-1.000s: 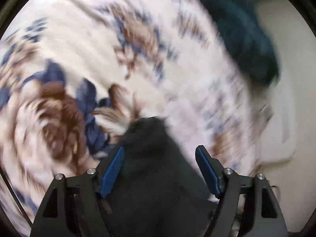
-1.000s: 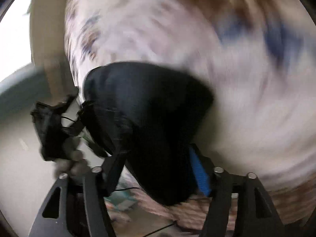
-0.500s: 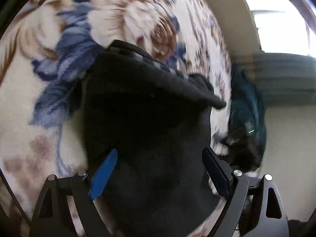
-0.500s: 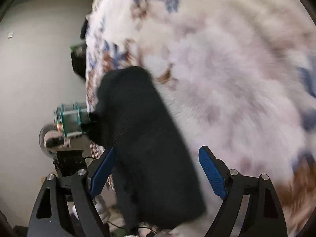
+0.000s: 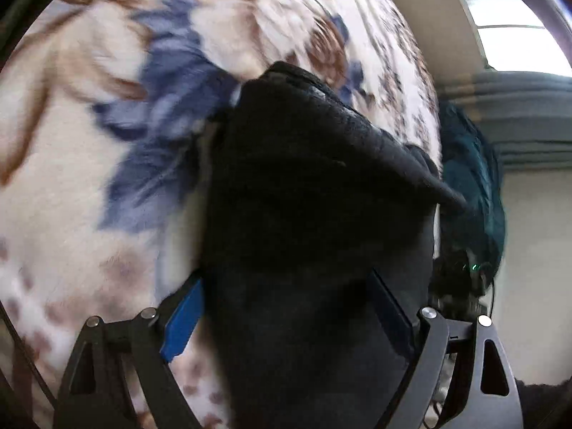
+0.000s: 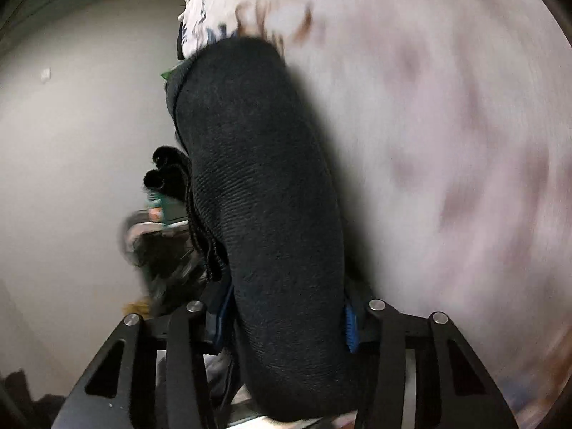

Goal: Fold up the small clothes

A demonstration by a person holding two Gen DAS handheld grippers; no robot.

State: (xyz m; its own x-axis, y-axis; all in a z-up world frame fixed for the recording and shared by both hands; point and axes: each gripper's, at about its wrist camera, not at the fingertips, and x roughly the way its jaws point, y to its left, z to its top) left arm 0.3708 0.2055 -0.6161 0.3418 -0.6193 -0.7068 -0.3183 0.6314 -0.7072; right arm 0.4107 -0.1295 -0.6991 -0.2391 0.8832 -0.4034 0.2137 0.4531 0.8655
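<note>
My right gripper (image 6: 286, 325) had just been closing, clamped on the black knitted garment (image 6: 264, 178); left gripper (image 5: 286, 318) straddled it wide on the floral fleece blanket (image 5: 89, 143); folding barely begun.

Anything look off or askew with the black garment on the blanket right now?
Nothing damaged or spilled. The black garment lies bunched rather than flat on the floral blanket. The right tool has just been closing and pinches one end; the left tool straddles it with its pads open.

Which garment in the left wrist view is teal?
The teal garment is the far one at right, beside the floral blanket's edge; the black garment fills the foreground.
</note>
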